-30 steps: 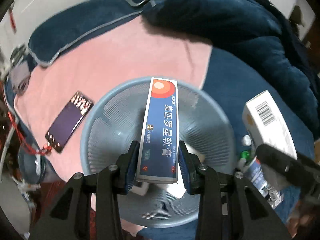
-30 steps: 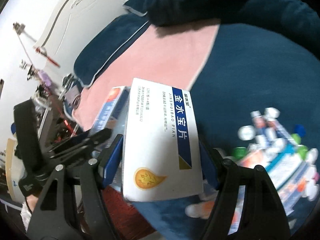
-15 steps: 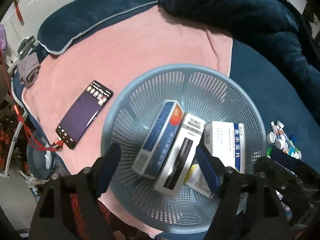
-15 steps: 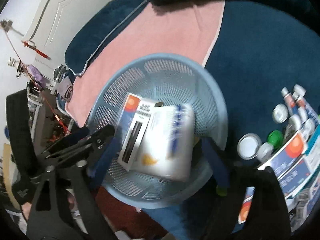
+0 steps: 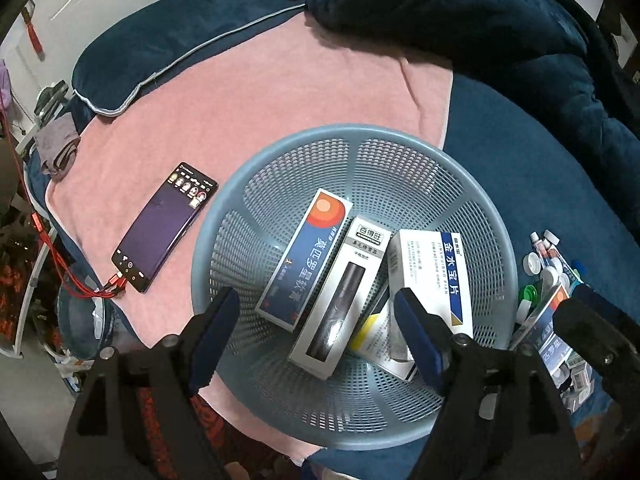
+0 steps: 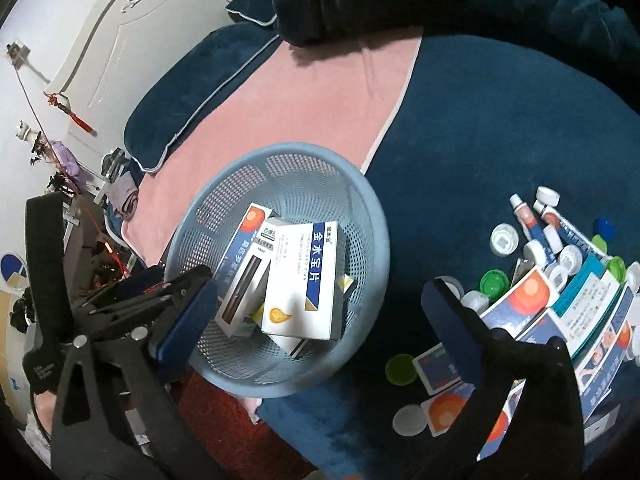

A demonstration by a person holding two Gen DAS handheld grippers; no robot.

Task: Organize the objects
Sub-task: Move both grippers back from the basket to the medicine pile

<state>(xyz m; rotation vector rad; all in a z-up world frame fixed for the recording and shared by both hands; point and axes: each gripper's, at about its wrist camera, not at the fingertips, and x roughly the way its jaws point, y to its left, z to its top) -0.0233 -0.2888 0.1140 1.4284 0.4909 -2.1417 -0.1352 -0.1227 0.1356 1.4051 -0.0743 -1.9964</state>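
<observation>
Jaws of left gripper (image 5: 316, 316) and right gripper (image 6: 320, 304) spread, empty, above basket (image 5: 400, 140) holding boxes (image 5: 430, 276).

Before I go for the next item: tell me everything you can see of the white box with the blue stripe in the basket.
The white box with the blue stripe looks like cardboard, closed and undamaged. Its upper face carries a blue band of white Chinese characters along one long edge and an orange drop-shaped logo near one corner. It lies tilted on the other boxes in the blue basket, leaning against the grey-and-white box and covering a yellow-marked one. Neither tool touches it.
</observation>
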